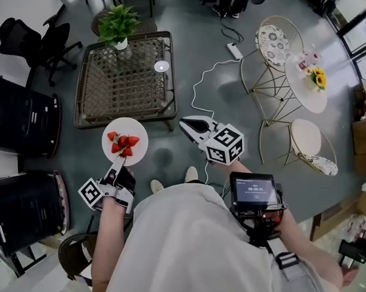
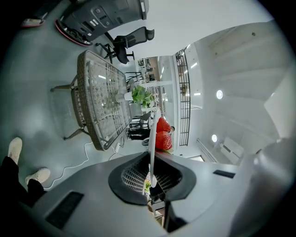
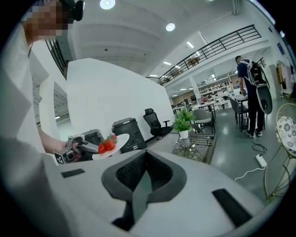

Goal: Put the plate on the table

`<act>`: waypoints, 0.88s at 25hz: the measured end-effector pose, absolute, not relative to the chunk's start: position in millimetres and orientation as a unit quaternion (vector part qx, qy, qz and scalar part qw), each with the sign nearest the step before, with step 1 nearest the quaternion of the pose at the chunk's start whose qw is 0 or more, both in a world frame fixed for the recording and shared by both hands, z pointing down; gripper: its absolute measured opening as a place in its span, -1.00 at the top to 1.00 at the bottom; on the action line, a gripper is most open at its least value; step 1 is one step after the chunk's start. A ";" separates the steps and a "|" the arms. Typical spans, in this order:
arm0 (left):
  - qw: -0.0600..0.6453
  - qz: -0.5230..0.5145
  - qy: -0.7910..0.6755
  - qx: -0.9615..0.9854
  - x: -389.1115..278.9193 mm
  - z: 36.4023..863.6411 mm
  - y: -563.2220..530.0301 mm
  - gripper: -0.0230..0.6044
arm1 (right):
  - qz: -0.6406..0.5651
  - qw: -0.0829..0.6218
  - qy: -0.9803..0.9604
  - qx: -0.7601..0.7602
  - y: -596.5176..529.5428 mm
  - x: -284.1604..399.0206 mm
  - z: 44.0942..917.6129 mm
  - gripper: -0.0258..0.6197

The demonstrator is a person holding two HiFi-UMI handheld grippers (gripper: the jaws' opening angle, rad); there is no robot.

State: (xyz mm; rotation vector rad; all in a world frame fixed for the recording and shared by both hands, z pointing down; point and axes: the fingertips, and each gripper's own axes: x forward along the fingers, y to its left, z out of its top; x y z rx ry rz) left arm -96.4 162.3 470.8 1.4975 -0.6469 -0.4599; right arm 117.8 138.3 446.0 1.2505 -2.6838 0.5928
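White tee (image 1: 192, 244); grey left gripper (image 1: 121, 164), right gripper (image 1: 183, 122) w/ marker cubes (image 1: 225, 145).

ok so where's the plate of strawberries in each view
head view: plate left of centre, beside the wicker table
left gripper view: plate edge-on at centre, in the fingers
right gripper view: plate left of centre, in the left gripper
shared landmark: potted plant on the wicker table

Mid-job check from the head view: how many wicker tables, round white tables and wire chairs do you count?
Wicker table: 1
Round white table: 1
Wire chairs: 2
Total: 4
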 end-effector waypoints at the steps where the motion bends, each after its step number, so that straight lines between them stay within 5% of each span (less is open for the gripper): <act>1: 0.661 -0.201 -0.285 0.665 -95.3 470.5 161.2 0.86 | 0.196 0.062 -0.887 0.414 137.5 118.6 444.6 0.91; 22: 0.648 -0.178 -0.277 0.686 -95.7 472.1 164.9 0.86 | 0.196 0.076 -0.885 0.416 144.5 110.1 443.7 0.91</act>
